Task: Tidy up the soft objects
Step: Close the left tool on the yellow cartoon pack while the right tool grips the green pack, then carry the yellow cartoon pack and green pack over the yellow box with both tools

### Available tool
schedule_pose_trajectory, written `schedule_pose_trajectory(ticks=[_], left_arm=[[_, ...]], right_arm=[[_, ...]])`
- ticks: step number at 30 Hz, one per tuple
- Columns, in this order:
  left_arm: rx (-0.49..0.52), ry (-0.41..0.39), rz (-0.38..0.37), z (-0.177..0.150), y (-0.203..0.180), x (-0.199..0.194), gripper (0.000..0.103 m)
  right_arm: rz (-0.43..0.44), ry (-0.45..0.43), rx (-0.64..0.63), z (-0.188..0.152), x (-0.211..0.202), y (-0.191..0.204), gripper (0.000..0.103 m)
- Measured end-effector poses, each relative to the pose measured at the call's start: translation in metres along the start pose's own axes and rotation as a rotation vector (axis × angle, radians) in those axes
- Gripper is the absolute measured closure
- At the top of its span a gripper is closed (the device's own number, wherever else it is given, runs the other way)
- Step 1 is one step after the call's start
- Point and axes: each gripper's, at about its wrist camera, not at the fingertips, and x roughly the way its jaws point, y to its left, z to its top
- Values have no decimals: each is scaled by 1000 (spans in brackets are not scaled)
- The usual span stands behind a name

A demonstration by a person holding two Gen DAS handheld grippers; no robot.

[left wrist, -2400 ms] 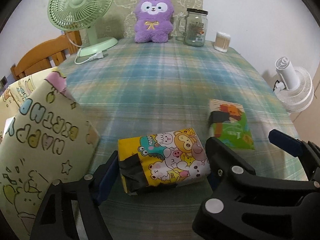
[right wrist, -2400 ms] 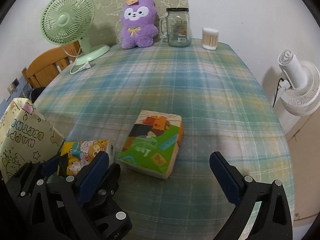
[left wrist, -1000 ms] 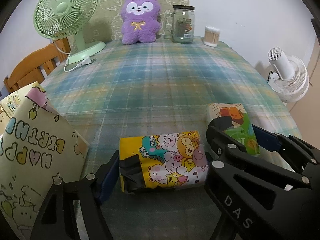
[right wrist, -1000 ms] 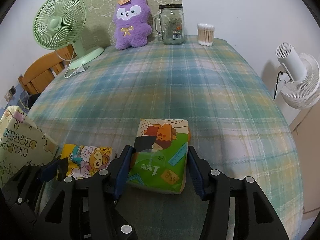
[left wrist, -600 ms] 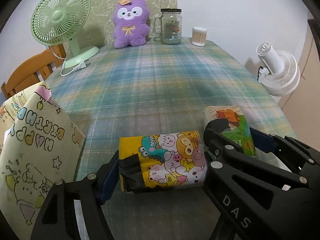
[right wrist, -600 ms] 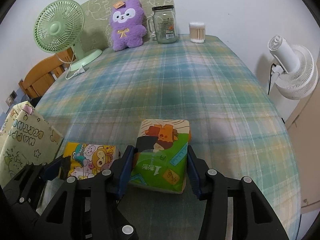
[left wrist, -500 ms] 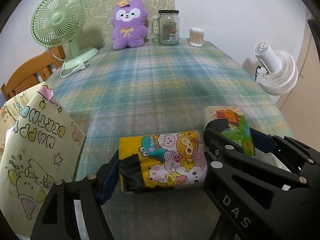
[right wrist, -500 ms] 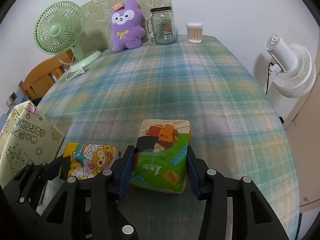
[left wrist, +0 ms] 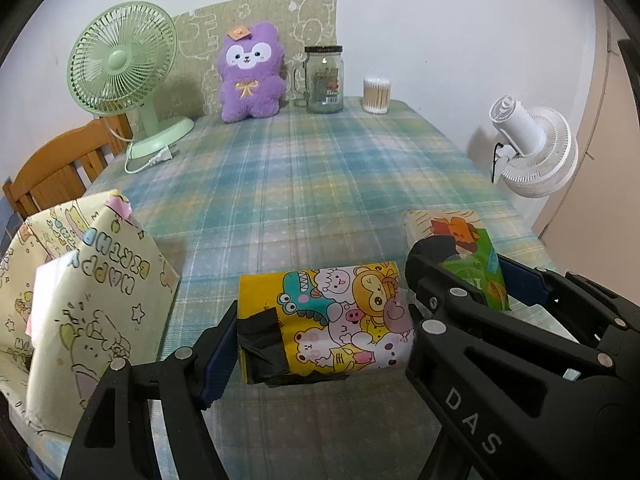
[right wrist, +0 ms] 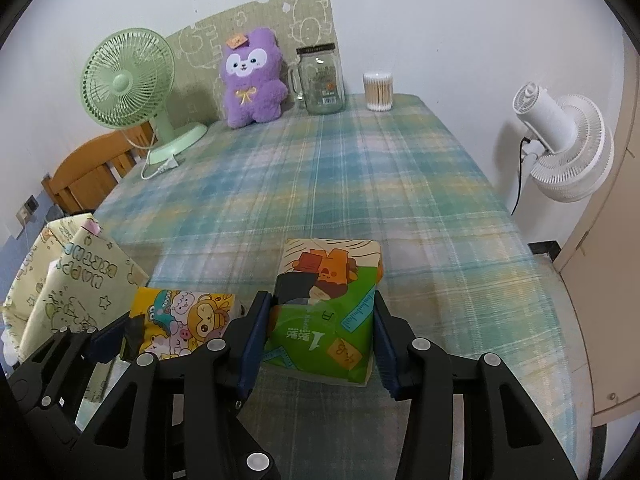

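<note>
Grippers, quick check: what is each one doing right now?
Left gripper: shut on the yellow cartoon tissue pack.
Right gripper: shut on the green tissue pack.

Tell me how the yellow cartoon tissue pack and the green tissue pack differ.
The yellow cartoon-animal tissue pack has crowded animal faces and a black tape patch; the green-and-orange tissue pack shows one orange figure above white lettering. The yellow pack sits crosswise in the left tongs; the green pack runs lengthwise between the right tongs. Both are soft plastic-wrapped packs, each clamped by tongs.

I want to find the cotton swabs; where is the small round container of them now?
The round container of cotton swabs stands at the far end of the plaid tablecloth, against the wall, just right of the glass jar mug in both views.
</note>
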Motion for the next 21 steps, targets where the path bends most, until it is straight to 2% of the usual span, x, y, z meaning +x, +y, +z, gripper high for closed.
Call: schedule_pose_trajectory(ticks=[21], left_arm=[[15, -104, -6, 20, -14, -64, 25]], right_arm=[[11, -106, -6, 20, -68, 1, 53]])
